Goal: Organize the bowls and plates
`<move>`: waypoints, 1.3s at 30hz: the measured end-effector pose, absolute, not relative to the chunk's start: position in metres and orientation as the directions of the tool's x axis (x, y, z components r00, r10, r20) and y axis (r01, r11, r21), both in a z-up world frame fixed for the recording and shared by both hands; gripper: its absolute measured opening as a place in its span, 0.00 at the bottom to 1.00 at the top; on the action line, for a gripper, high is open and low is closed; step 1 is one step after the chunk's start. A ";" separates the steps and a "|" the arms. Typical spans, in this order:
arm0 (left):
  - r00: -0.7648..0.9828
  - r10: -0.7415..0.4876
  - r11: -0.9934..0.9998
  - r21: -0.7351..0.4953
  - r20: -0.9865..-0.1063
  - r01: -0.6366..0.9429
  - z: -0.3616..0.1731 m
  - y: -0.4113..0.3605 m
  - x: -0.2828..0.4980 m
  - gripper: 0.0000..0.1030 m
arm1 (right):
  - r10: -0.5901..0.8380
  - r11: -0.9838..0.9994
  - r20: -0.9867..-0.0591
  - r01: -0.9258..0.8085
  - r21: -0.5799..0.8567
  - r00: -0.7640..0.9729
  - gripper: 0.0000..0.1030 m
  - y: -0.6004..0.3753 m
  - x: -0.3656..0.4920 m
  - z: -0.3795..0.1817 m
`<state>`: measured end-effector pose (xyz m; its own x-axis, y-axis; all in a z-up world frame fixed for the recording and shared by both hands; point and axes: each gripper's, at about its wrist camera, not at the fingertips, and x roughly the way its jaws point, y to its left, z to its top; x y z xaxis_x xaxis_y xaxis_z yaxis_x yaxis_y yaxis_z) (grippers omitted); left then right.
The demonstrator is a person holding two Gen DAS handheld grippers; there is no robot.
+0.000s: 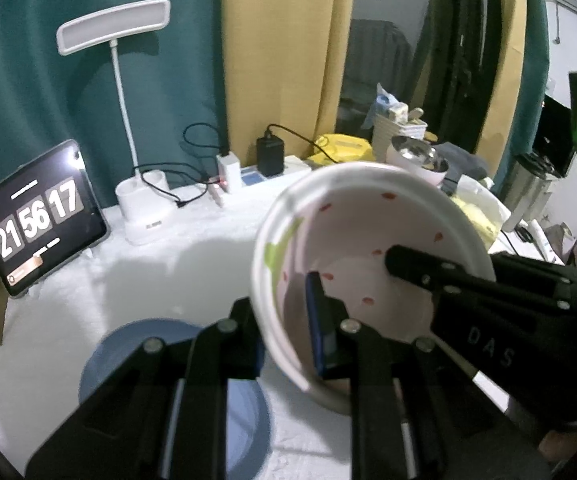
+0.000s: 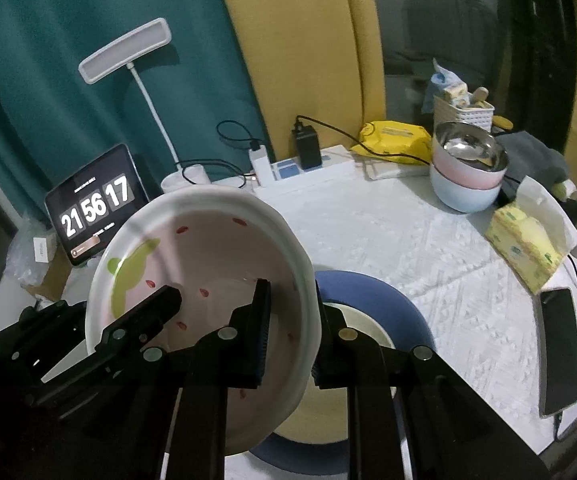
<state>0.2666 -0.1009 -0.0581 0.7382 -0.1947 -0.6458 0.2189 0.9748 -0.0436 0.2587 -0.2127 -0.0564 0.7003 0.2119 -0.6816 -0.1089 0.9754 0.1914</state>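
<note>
The left claw (image 1: pixel 284 320) pinches the left rim of the bowl (image 1: pixel 368 240), one finger inside and one outside; the right claw (image 2: pixel 292 328) pinches the opposite rim the same way. The bowl, white with red flecks, hangs tilted in the air above the bench (image 2: pixel 428 240), just left of the blue plate (image 2: pixel 388 292), which carries a cream dish (image 2: pixel 362 320). To do this well, I judge both claws should travel together, keep the rim level and lower the bowl squarely onto its spot. Uneven pull could twist the rim loose. The stacked bowls (image 2: pixel 466 176) stand well behind the blue plate, to its right.
</note>
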 end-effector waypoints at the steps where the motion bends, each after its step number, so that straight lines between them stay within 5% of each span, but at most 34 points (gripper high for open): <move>1: 0.736 -0.197 0.974 -0.042 -0.647 0.223 -0.058 -0.104 0.266 0.17 | 0.210 0.976 -0.683 -0.104 0.193 0.700 0.17 -0.216 0.257 -0.057; 39: 0.669 -0.179 0.963 0.010 -0.722 0.269 -0.105 -0.149 0.276 0.17 | 0.216 0.970 -0.749 -0.047 0.240 0.626 0.17 -0.262 0.253 -0.115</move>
<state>0.2765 -0.1495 -0.1047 0.6686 -0.1790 -0.7217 0.2688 0.9631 0.0102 0.2532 -0.2624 -0.1151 0.6262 0.2156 -0.7492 -0.0472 0.9697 0.2397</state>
